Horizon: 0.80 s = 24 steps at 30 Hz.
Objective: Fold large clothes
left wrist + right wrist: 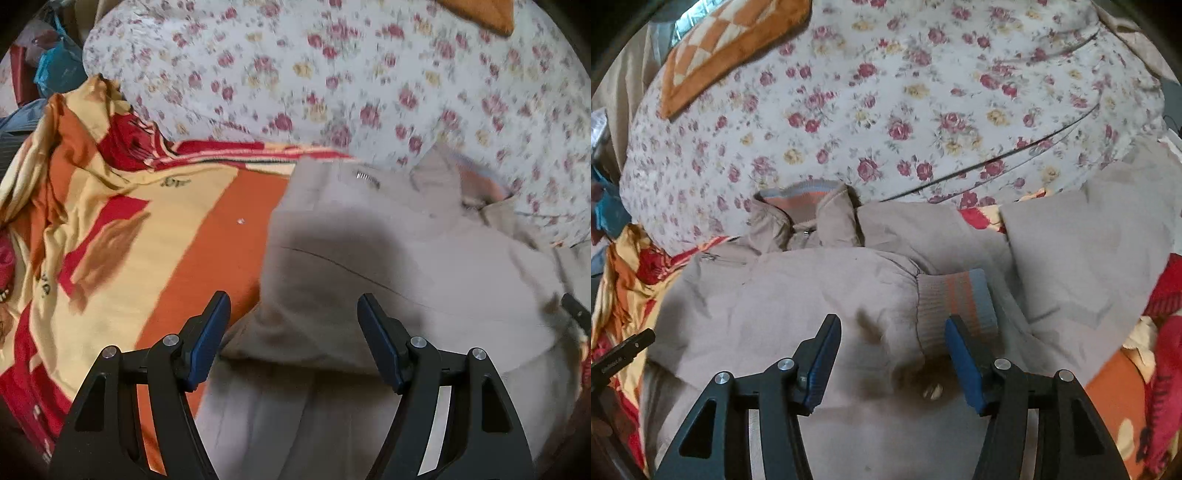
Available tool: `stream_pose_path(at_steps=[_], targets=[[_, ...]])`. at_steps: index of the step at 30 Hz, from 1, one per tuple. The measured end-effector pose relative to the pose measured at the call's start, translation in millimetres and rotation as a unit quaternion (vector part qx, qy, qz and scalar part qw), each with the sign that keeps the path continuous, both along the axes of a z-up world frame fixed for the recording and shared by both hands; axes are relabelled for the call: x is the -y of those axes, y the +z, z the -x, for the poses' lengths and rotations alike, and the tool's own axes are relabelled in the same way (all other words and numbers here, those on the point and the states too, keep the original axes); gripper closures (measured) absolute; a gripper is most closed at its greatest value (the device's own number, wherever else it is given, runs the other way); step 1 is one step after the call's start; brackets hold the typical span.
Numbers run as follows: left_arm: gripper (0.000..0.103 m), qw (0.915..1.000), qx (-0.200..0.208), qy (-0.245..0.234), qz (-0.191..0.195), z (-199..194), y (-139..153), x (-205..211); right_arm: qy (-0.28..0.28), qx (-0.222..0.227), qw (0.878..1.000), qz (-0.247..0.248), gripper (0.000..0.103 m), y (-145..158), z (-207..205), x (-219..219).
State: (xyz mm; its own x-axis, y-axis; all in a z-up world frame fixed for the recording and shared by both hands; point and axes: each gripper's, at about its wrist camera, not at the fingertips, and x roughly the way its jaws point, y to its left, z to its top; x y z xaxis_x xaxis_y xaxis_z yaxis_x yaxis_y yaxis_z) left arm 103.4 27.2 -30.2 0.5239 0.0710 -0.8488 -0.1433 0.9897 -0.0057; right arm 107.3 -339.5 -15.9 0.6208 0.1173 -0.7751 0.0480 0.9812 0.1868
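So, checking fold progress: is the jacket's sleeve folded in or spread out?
Folded in: one sleeve lies across the jacket front, its striped cuff on the body.

The beige jacket (pixel 406 266) runs off the lower frame edge in both wrist views — its hem is unseen. The floral quilt (pixel 332 74) is motion-blurred in the left view. An orange checked pillow (pixel 731 48) is cropped at the top.

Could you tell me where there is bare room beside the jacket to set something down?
The flat orange stripe of the blanket lies bare left of the beige jacket, bordered by rumpled blanket folds further left. The floral duvet behind the collar is open too. The jacket's right side is crowded by its folded sleeve.
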Motion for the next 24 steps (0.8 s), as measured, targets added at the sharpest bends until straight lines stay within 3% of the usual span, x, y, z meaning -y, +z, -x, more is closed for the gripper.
stream_pose_path(at_steps=[4,7,18,22,24], targets=[[0.031,0.9993,-0.037,0.005,-0.007,-12,-27,-2,-0.011,-0.02,0.999,0.041,0.046,-20,-15,4],[0.031,0.9995,-0.029,0.011,0.005,-12,-30,-7,-0.021,-0.045,0.997,0.054,0.046,-40,-24,9],[0.031,0.9996,-0.026,0.008,-0.006,0,-21,0,-0.003,-0.005,1.0,0.027,0.046,-5,11,-2],[0.031,0.9998,-0.018,0.003,0.001,13,-12,3,0.011,-0.055,0.996,0.065,0.045,-23,1,-16],[0.031,0.9999,-0.013,-0.003,0.001,20,-7,7,0.012,-0.056,0.996,0.074,0.045,-21,3,-19]])
